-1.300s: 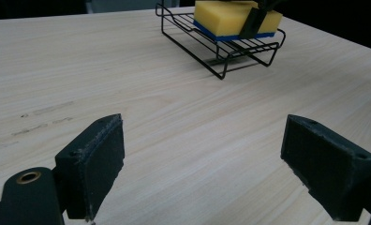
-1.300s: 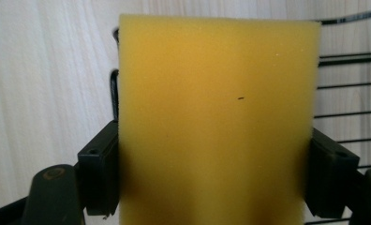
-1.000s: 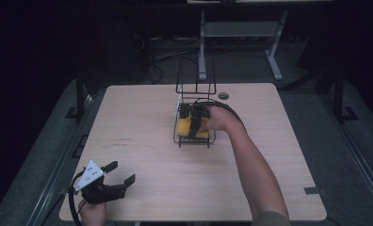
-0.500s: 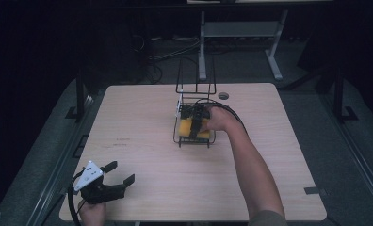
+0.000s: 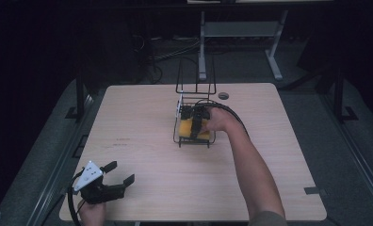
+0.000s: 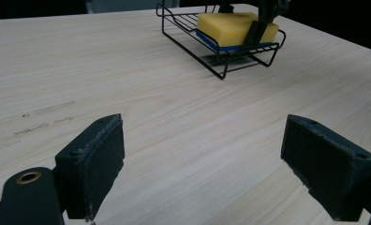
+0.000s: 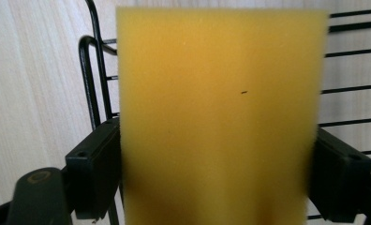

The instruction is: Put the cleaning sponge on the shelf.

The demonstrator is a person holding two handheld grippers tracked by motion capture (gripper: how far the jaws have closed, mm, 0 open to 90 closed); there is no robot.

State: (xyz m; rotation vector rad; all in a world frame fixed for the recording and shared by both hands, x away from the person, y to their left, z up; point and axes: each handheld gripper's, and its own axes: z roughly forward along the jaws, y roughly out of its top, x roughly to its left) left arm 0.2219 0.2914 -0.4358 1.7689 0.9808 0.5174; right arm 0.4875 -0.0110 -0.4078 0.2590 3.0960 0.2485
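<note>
High view: table (image 5: 142,141) evenly lit from above, surroundings beyond its edges nearly black. No glare on the wood. Left gripper view: grain sharp, wire basket (image 6: 207,51) casts a short soft shadow beneath itself. Right gripper view: sponge (image 7: 221,117) close to the lens, blurred, edges soft; dimmer toward its bottom.
</note>
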